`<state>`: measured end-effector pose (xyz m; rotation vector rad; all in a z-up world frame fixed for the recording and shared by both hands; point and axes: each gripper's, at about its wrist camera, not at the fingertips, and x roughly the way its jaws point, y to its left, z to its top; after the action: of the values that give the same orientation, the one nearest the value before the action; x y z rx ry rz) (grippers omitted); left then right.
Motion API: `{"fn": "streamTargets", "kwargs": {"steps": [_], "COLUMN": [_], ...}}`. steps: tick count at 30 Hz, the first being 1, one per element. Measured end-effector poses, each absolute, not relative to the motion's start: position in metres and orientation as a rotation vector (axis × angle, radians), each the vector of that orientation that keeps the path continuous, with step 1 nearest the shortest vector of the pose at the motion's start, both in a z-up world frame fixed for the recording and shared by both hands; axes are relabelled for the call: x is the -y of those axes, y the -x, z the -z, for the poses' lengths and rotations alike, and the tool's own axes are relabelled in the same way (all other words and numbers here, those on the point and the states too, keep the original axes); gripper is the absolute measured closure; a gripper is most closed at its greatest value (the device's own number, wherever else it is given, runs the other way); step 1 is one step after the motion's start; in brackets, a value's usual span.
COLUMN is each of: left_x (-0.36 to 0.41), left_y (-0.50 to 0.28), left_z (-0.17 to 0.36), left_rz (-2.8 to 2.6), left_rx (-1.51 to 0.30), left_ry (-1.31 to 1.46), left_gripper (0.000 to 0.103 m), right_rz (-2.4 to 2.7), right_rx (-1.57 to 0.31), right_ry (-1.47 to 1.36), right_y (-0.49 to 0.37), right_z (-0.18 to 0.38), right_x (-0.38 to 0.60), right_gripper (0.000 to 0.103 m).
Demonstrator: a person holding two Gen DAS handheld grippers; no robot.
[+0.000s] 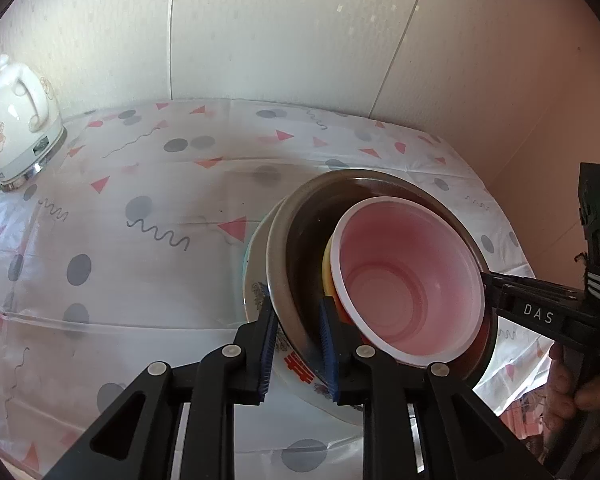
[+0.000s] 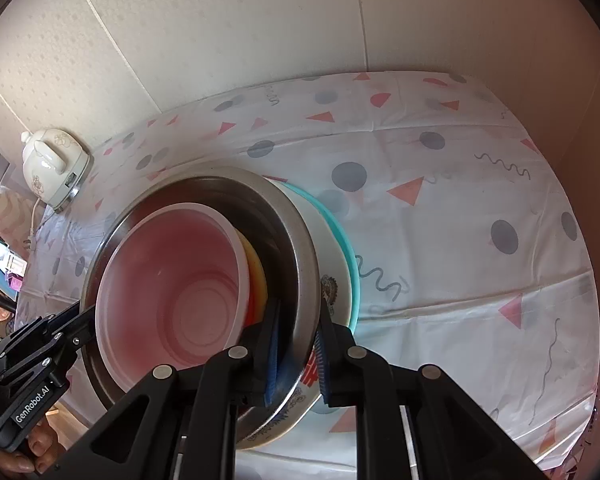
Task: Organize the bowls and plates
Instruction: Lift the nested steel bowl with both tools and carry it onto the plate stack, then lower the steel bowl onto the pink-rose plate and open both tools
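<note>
Both grippers slope steeply down at a nested stack of bowls from opposite sides; the left gripper point(image 1: 298, 346) comes in at the stack's near-left rim in its own view, and the right gripper point(image 2: 298, 354) takes the opposite rim, its black body reaching in from the right edge of the left wrist view; part of a hand point(image 1: 572, 392) wraps its handle there, and fingers point(image 2: 24, 456) show under the left gripper's handle in the right wrist view.

The table point(image 1: 140, 280) wears a white plastic cloth printed with grey dots, pink triangles and squiggles; a white kettle point(image 1: 18, 120) stands on its base at the far left corner, well apart from the stack; pale patterned wall panels rise behind, and a plain pinkish wall closes the right side.

The stack sits tilted in both views; a pink bowl point(image 1: 410, 280) lies innermost, over a yellow bowl point(image 1: 327, 276) whose edge peeks out beside it; both rest in a metal bowl point(image 1: 284, 264), which sits in a white patterned bowl point(image 1: 256, 292); a teal plate point(image 2: 342, 236) shows beneath on the right wrist view.

Each gripper's jaws stand narrowly apart, blue pads pressed on the rims of the metal and white bowls, one pad inside the metal bowl and one outside the white bowl.
</note>
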<state>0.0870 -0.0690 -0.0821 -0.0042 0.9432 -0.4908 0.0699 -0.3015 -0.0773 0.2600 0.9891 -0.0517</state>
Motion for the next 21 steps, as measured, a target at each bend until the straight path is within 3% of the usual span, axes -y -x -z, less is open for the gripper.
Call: {"fn": "streamTargets", "kwargs": {"steps": [21], "left_x": [0.064], "left_y": [-0.065], "left_z": [0.066], "left_rz": [0.482], "left_rx": [-0.872], "left_ry": [-0.002], "left_gripper": [0.074], "right_rz": [0.103], "right_rx": [-0.920], "right_ry": [-0.259], "right_y": [-0.048], "right_z": [0.070], "right_x": [0.298], "right_gripper": [0.079]}}
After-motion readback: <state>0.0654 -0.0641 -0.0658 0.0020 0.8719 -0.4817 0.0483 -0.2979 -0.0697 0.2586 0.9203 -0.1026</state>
